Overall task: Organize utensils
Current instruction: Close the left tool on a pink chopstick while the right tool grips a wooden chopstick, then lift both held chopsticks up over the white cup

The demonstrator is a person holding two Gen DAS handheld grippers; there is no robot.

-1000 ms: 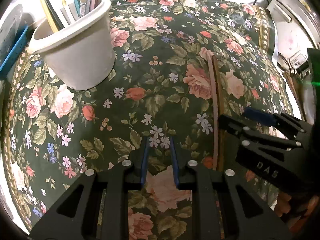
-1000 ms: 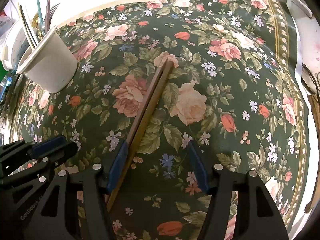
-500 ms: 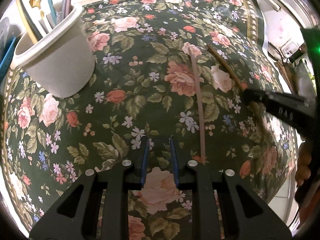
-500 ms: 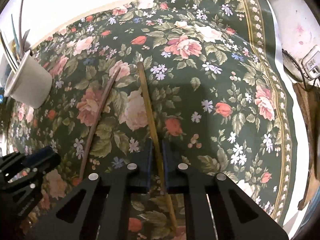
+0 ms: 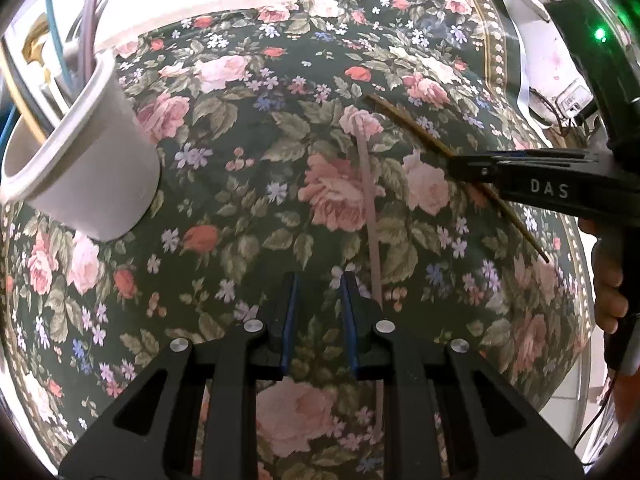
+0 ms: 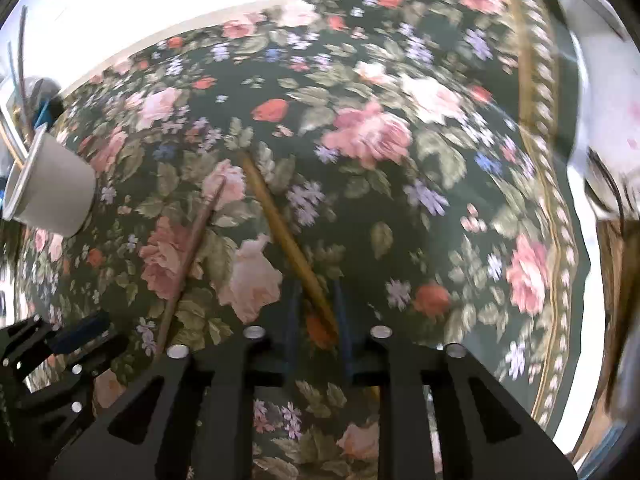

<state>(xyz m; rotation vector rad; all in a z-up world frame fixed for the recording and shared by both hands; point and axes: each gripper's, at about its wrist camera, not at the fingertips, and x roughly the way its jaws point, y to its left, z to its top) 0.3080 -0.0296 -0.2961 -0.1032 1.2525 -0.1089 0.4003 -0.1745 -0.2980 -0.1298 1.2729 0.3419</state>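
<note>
Two chopsticks are in play on a dark floral cloth. My right gripper is shut on the brown chopstick and holds it tilted above the cloth. The pinkish chopstick lies flat on the cloth, just right of my left gripper, whose jaws stand slightly apart and hold nothing. A white utensil cup with several utensils in it stands at the far left.
The floral cloth covers the whole table. White appliances and cables sit beyond its right edge. The person's hand grips the right tool at the right side.
My right gripper closed on the brown chopstick and lifted it away from the pinkish one, which stayed on the cloth. The left gripper drew back a little, still empty.
</note>
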